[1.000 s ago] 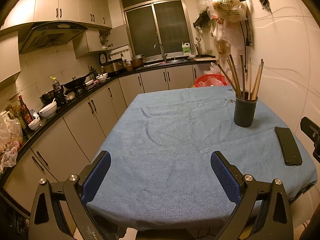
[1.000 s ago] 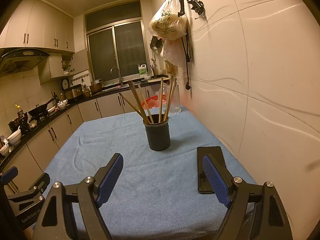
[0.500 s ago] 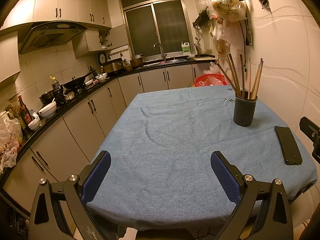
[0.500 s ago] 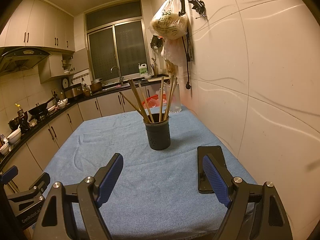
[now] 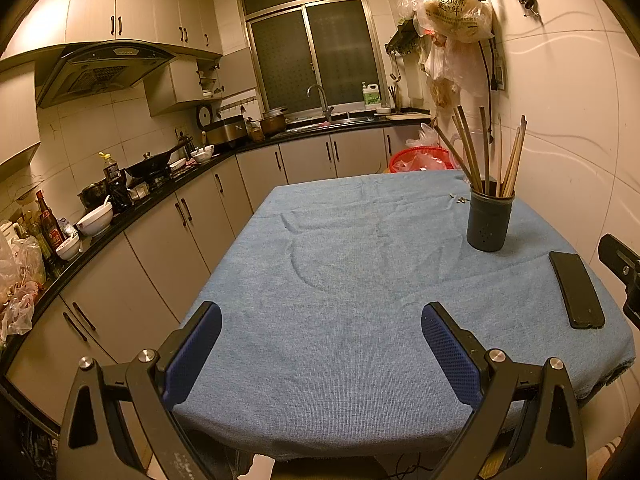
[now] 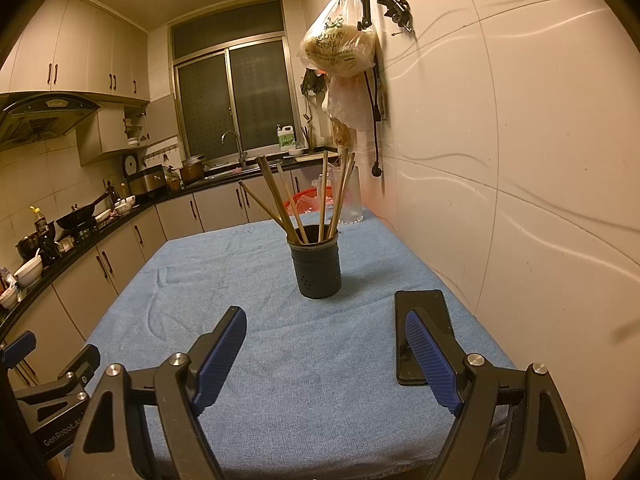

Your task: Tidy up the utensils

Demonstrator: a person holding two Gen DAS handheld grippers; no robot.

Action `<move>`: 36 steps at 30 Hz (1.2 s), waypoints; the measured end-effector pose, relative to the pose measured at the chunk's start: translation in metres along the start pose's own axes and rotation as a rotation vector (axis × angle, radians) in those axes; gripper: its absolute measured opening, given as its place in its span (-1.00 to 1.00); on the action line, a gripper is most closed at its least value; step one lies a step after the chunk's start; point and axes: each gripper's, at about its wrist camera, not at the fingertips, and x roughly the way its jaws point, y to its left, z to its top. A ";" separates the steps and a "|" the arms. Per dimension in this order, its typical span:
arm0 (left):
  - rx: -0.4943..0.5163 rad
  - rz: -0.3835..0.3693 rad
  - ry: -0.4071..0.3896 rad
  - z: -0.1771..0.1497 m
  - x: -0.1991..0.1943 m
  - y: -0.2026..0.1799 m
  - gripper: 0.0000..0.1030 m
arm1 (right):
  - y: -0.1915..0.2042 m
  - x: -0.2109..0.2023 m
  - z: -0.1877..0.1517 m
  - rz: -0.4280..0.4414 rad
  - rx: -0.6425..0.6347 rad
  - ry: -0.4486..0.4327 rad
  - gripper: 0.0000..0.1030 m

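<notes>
A dark perforated utensil holder [image 5: 490, 222] [image 6: 316, 268] stands upright on the blue-clothed table [image 5: 340, 288] [image 6: 280, 344], near the wall side. Several wooden chopsticks [image 5: 476, 152] [image 6: 304, 200] lean out of it at different angles. My left gripper [image 5: 320, 320] hovers over the near table edge, open, with nothing between its blue pads [image 5: 192, 354]. My right gripper [image 6: 326, 322] is also open and empty, pointing at the holder from the near side. Part of the left gripper [image 6: 48, 396] shows at the lower left of the right wrist view.
A black phone [image 5: 576, 290] [image 6: 422, 332] lies flat near the wall, right of the holder; the right gripper's right finger overlaps it in view. A clear jar [image 6: 350, 200] and red basket [image 5: 420, 160] sit beyond the table. Counters [image 5: 120, 208] run along the left. White wall [image 6: 500, 200] bounds the right.
</notes>
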 end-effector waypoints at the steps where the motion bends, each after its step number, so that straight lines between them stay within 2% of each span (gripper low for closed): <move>1: 0.000 -0.001 0.000 0.000 0.000 0.000 0.94 | 0.000 0.000 0.000 0.001 0.000 0.000 0.63; 36: 0.002 -0.001 0.001 -0.001 0.000 0.002 0.94 | 0.000 0.001 0.000 0.000 0.000 0.003 0.63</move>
